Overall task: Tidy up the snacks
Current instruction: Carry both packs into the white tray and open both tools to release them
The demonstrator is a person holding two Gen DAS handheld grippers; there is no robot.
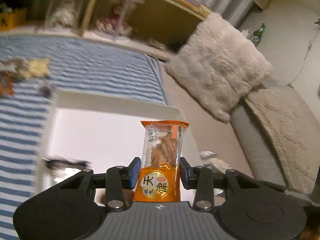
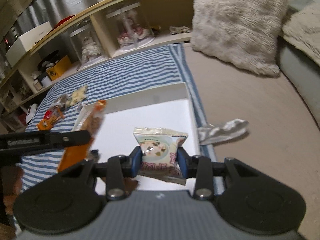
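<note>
Left tool (image 1: 159, 172): its blue pads clamp an orange snack packet (image 1: 161, 160), held upright above the right part of the white tray (image 1: 112, 100).
Right tool (image 2: 159, 160): closed on a pale snack packet (image 2: 160, 146), held over the tray's white floor near its right wall.
Left tool seen from the right wrist: its black arm (image 2: 44, 139) crosses the left edge with the orange packet hanging from it, blurred.
Writing, orange packet: large characters 天津 and 麻花 on a round label; smaller print near the top is too fine to read. A clear window shows a twisted brown pastry.
Writing, pale packet: pink characters, upside down and creased, not legible.
Writing, black arm: white lettering, too blurred to read.
Loose snacks (image 2: 60, 108): several small packets on the blue-striped cloth (image 2: 130, 76) left of the tray, apart from it; labels unreadable.
Silver wrapper (image 2: 222, 131): crumpled, just right of the tray.
Dark item at tray's near-left corner (image 1: 66, 163): motion-blurred, cannot be identified.
Shelf (image 2: 100, 40): holds clear domes over figures, smeared by blur.
Furry cushion (image 2: 236, 24): top cut off by the frame.
</note>
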